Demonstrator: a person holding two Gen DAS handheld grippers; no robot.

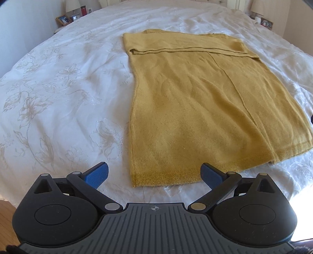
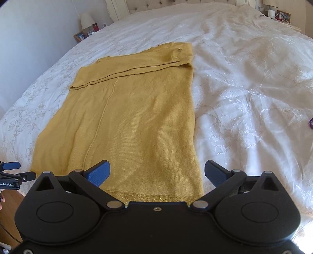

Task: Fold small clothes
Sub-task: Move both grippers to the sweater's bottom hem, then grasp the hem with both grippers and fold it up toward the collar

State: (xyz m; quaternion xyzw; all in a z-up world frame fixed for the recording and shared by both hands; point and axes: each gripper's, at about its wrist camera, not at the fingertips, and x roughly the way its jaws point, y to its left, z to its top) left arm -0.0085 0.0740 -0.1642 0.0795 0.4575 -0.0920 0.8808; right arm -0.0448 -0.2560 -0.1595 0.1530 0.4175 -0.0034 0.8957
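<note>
Sweater (image 1: 197, 109): lay flat on the bed (image 1: 58, 97).
Left gripper (image 1: 154, 173): fingers spread wide, empty.
Right gripper (image 2: 157, 172): the same.

**Around the bed**

A white bedspread (image 1: 58, 88) with pale embroidered flowers is covering the bed, lying slightly rumpled. A tufted headboard (image 2: 148, 5) is standing at the far end. On the left nightstand (image 2: 78, 38) a white-shaded lamp (image 2: 86, 20), a red bottle (image 2: 95, 27) and framed photos (image 1: 63, 19) are sitting close together. A second lamp (image 1: 258, 7) is standing on the opposite side. A strip of wooden floor (image 1: 7, 213) is showing near the bed's edge.
</note>
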